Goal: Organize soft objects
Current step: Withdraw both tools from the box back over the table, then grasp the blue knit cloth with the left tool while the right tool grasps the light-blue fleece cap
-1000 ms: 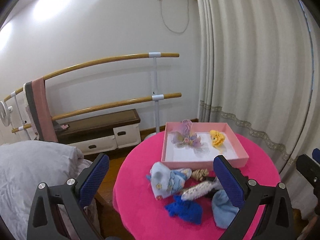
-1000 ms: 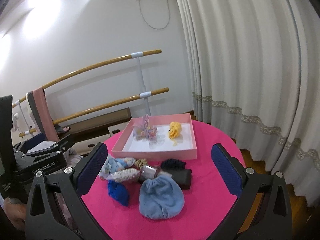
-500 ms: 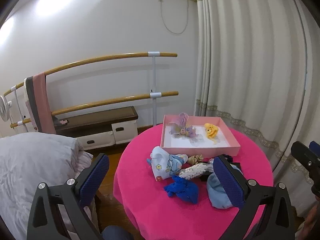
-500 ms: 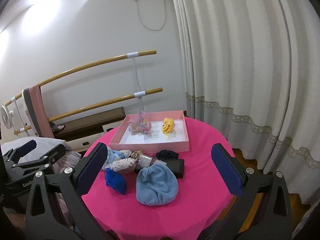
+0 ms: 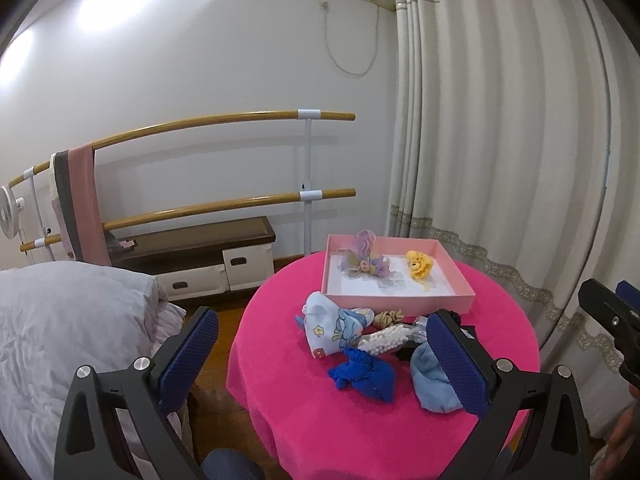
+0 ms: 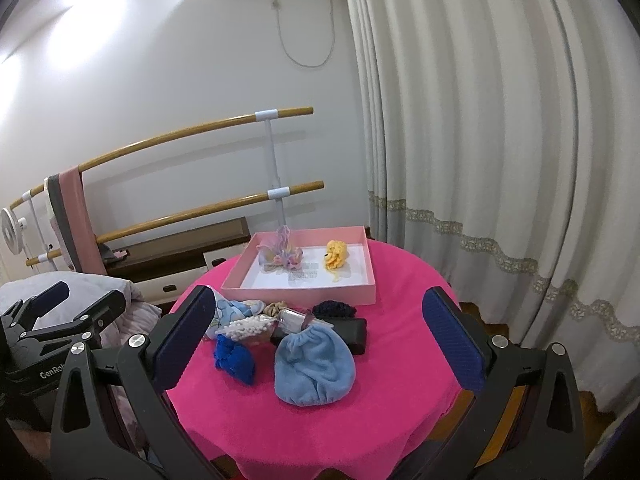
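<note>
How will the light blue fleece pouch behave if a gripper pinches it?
The light blue fleece pouch looks slumped and gathered, so it will probably fold and droop. Fuzzy fabric should grip well; it seems light and unlikely to roll on the pink tablecloth.

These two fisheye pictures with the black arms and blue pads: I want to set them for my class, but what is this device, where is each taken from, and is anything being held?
A person holds a two-finger tool in each hand; a camera on each looks along its fingers. One picture is from the left gripper, the other from the right gripper. Both jaws stand open and hold nothing. On the pink tablecloth sits a pink tray with a purple scrunchie and a yellow knitted toy. Nearer lie a light blue pouch, a dark blue cloth and other small soft things.
</note>
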